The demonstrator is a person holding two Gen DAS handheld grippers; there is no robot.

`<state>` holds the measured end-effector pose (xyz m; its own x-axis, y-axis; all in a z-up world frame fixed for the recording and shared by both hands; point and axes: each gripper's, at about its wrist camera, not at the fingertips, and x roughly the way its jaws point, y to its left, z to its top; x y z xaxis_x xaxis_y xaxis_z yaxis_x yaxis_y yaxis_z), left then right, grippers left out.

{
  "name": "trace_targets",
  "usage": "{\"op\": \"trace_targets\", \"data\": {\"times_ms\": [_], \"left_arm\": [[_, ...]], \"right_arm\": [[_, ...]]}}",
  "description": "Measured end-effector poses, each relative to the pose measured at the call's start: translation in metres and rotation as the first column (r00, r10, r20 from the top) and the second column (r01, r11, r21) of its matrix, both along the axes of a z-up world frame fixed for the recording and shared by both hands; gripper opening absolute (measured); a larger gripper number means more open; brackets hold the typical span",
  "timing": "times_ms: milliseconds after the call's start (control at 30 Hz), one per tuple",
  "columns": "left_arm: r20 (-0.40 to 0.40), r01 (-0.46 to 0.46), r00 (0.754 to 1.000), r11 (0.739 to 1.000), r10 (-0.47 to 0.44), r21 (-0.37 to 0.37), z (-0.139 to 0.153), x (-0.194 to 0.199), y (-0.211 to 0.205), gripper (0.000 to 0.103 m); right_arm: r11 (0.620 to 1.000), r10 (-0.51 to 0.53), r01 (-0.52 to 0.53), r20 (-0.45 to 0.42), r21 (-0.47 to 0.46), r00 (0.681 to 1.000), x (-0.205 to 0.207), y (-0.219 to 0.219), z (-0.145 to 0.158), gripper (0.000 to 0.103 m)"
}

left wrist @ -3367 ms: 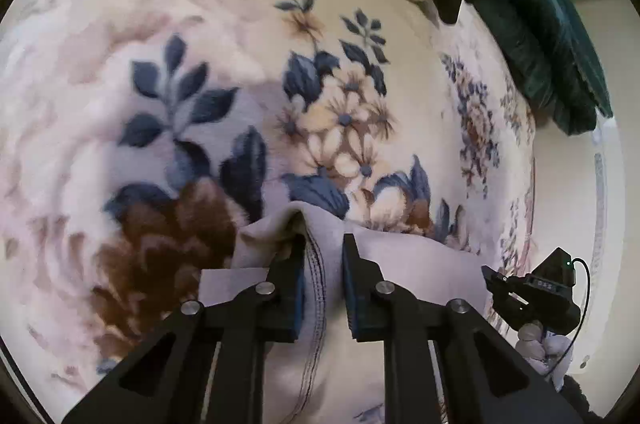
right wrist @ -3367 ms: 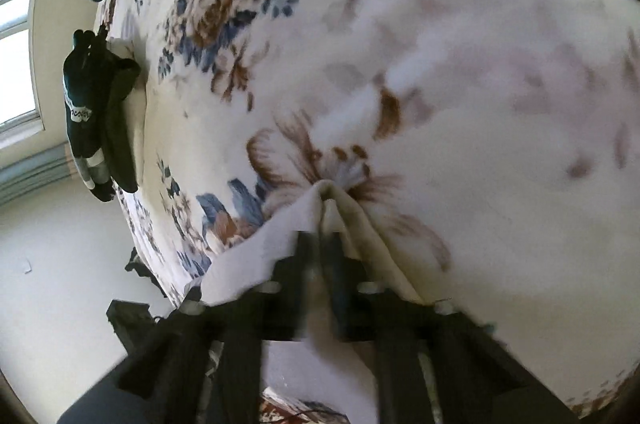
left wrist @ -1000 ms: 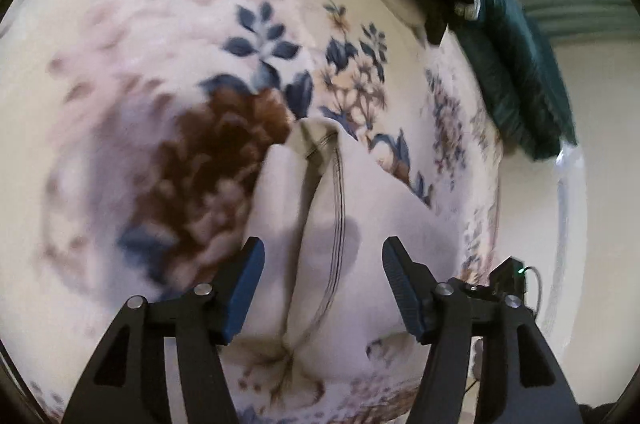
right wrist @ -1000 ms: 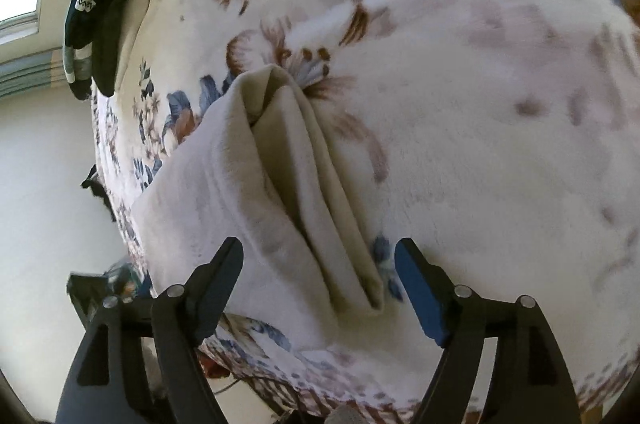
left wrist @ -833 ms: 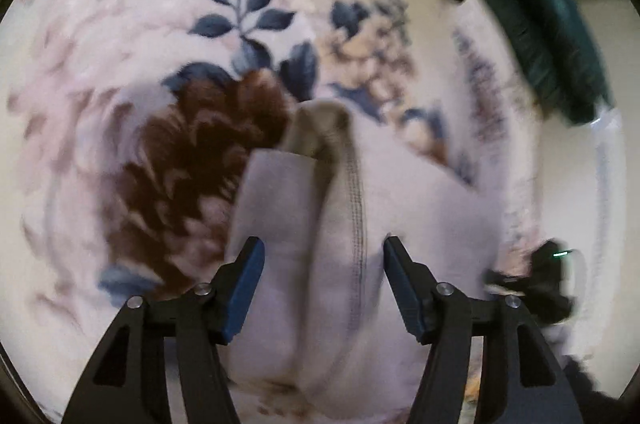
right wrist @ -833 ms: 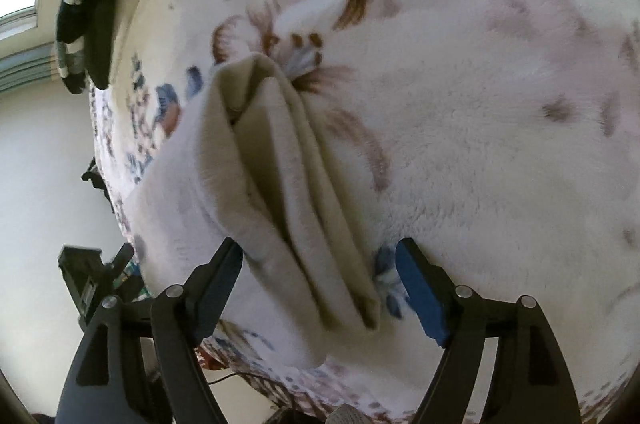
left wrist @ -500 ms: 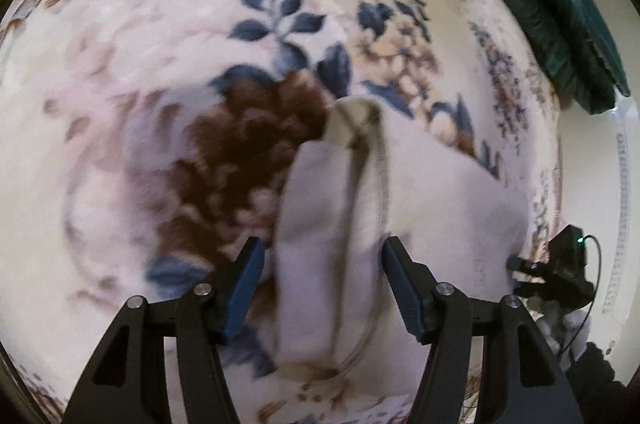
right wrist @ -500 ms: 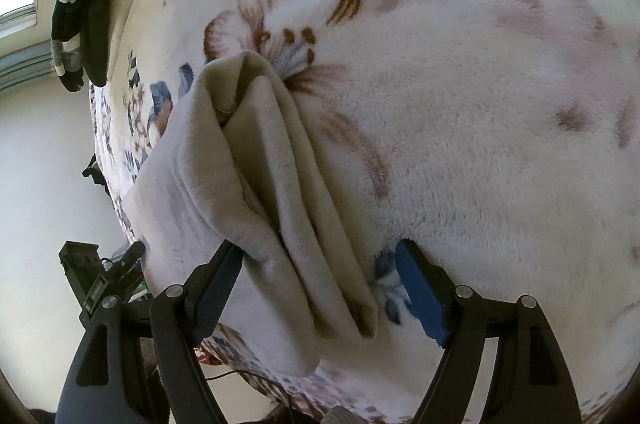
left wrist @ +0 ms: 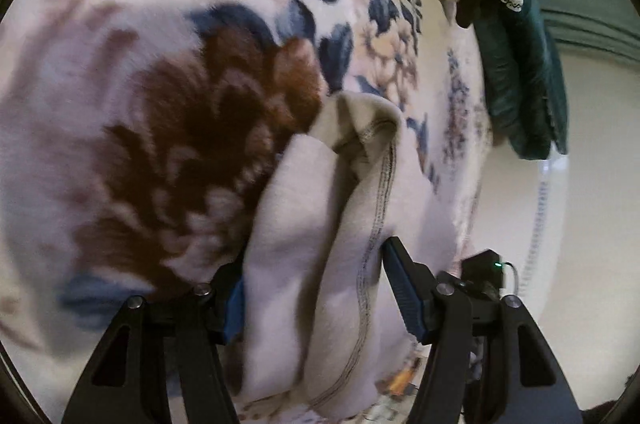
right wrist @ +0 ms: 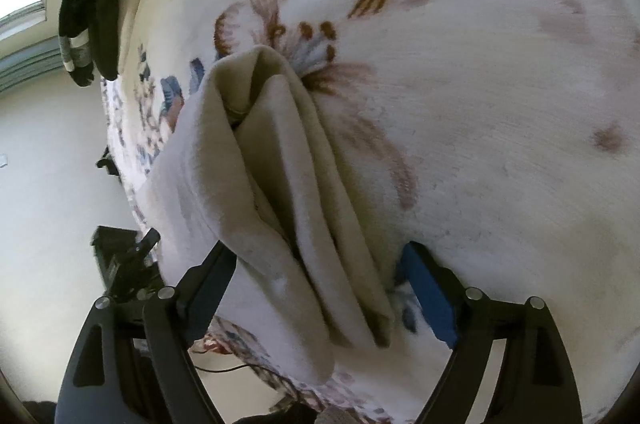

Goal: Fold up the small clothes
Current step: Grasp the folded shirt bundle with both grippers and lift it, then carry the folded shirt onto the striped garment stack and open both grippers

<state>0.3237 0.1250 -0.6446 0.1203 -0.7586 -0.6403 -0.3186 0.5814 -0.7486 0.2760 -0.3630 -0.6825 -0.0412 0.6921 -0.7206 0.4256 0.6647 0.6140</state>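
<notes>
A cream garment (left wrist: 320, 248) with a stitched hem lies bunched in long folds on a floral fleece blanket (left wrist: 168, 112). My left gripper (left wrist: 316, 292) is open, its jaws straddling the garment's near end. In the right wrist view the same garment (right wrist: 280, 192) runs away from me in ridges. My right gripper (right wrist: 320, 284) is open too, its jaws on either side of the folds. Whether the pads touch the cloth is hard to tell.
Dark green clothing (left wrist: 520, 72) hangs at the blanket's far right in the left wrist view. Dark socks with grey stripes (right wrist: 84, 8) lie at the blanket's edge in the right wrist view. The other gripper's body (left wrist: 480, 272) shows beyond the blanket edge. A pale wall lies beyond.
Both grippers were shut on the garment's corners 3.4 s ago and have since opened. In the last second both have come closer, so the folds now sit between the jaws.
</notes>
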Motion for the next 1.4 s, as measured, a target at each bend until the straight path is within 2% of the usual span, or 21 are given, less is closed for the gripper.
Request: {"op": "trace_targets", "data": {"times_ms": [67,233,300,333,367,400,433,467,567,800,900,1033,1100,1267,1400], "left_arm": [[0.006,0.018,1.000,0.999,-0.018,-0.033,0.000,0.000,-0.006,0.059],[0.049,0.071,0.996,0.997,-0.069,-0.040,0.008,0.006,-0.030,0.059],[0.063,0.078,0.995,0.997,-0.077,-0.023,0.011,0.006,-0.035,0.057],[0.076,0.080,0.994,0.997,-0.079,-0.008,0.014,0.006,-0.037,0.052],[0.085,0.081,0.993,0.997,-0.082,0.016,0.016,0.009,-0.038,0.041],[0.089,0.085,0.992,0.996,-0.088,0.030,0.016,0.008,-0.037,0.023],[0.097,0.088,0.991,0.995,-0.091,0.039,0.018,0.008,-0.036,0.020],[0.102,0.086,0.991,0.995,-0.091,0.052,0.022,0.008,-0.035,0.019],[0.117,0.082,0.989,0.994,-0.091,0.073,0.030,0.009,-0.033,0.016],[0.172,0.106,0.978,0.990,-0.120,0.089,0.076,0.027,-0.033,0.016],[0.196,0.101,0.974,0.992,-0.115,0.080,0.099,0.041,-0.023,0.016],[0.250,0.095,0.961,0.991,-0.116,0.094,0.149,0.085,-0.004,0.016],[0.279,0.092,0.953,0.991,-0.116,0.096,0.170,0.109,-0.001,0.016],[0.390,0.074,0.912,0.987,-0.125,0.145,0.237,0.202,0.014,0.016],[0.438,0.038,0.891,0.981,-0.119,0.188,0.260,0.284,0.024,0.016]], "right_arm": [[0.999,-0.017,0.017,-0.003,0.047,1.000,0.001,0.000,-0.004,0.088],[0.989,-0.047,0.048,-0.007,0.142,0.999,0.006,0.001,-0.013,0.088],[0.988,-0.042,0.042,-0.004,0.148,0.999,0.008,0.005,-0.014,0.087],[0.989,-0.037,0.036,0.001,0.145,0.999,0.010,0.007,-0.014,0.086],[0.989,-0.035,0.034,0.006,0.145,0.999,0.011,0.008,-0.013,0.082],[0.990,-0.029,0.025,0.022,0.141,0.999,0.012,0.011,-0.011,0.063],[0.991,-0.027,0.023,0.029,0.133,0.999,0.014,0.017,-0.008,0.049],[0.992,-0.017,0.012,0.041,0.129,0.999,0.016,0.020,-0.005,0.030],[0.995,-0.026,0.019,0.071,0.100,0.997,0.016,0.025,0.004,0.019],[0.996,-0.067,0.059,0.110,0.069,0.992,0.023,0.038,0.044,0.016],[0.996,-0.072,0.065,0.143,0.056,0.987,0.034,0.047,0.076,0.016],[0.995,-0.092,0.083,0.197,0.051,0.976,0.064,0.062,0.126,0.016],[0.995,-0.093,0.083,0.244,0.051,0.965,0.091,0.070,0.160,0.016],[0.997,-0.079,0.071,0.353,0.036,0.932,0.173,0.092,0.225,0.016],[0.997,-0.080,0.075,0.432,0.029,0.898,0.268,0.109,0.266,0.016]]}}
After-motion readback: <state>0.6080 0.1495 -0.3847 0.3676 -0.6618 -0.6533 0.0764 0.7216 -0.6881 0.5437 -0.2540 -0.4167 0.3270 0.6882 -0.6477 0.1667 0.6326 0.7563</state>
